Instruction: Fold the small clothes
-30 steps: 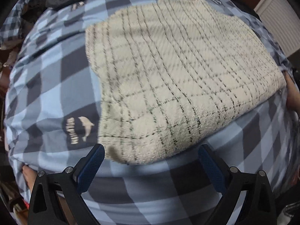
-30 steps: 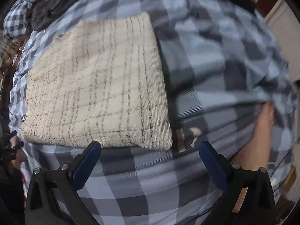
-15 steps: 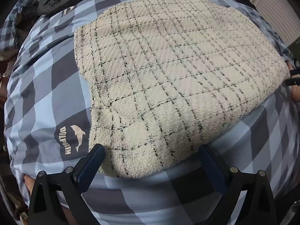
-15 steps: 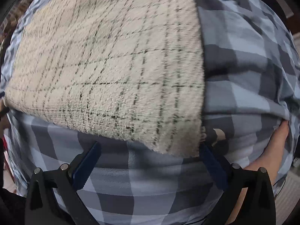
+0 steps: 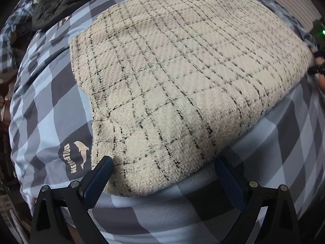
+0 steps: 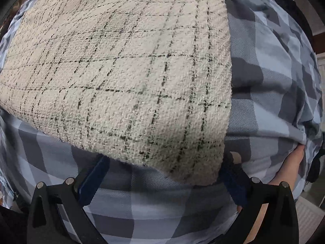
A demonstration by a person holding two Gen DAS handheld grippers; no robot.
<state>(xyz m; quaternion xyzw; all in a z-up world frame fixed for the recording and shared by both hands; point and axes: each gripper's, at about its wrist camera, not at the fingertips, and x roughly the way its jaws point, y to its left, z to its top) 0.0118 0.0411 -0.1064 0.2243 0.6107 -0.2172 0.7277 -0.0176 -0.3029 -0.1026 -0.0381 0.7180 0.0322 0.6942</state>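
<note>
you are at the grasping step: the cream checked garment [image 5: 182, 81] lies flat on the blue checked bedcover [image 5: 50, 105], just beside the dolphin logo [image 5: 76, 155] printed on that cover, and neither near corner is gripped yet.

starting left of the garment, your left tool [image 5: 162, 174] has its fingers spread wide, straddling the garment's near left corner. the left finger [image 5: 99, 178] sits between the dolphin logo and the cloth's edge, touching or nearly touching the hem; the other finger [image 5: 227, 179] rests on the bedcover just below the hem.

moving to the right side of the garment, your right tool [image 6: 162, 172] is also spread, bracketing the near right corner, with the hem lying over both finger tips [image 6: 93, 174].

next, in my judgement, you need to push each tool a little further under the hem, then pinch both corners together so they lift evenly. take only the garment's layers, not the bedcover beneath. the weave looks thick and soft, so bite deep.
</note>
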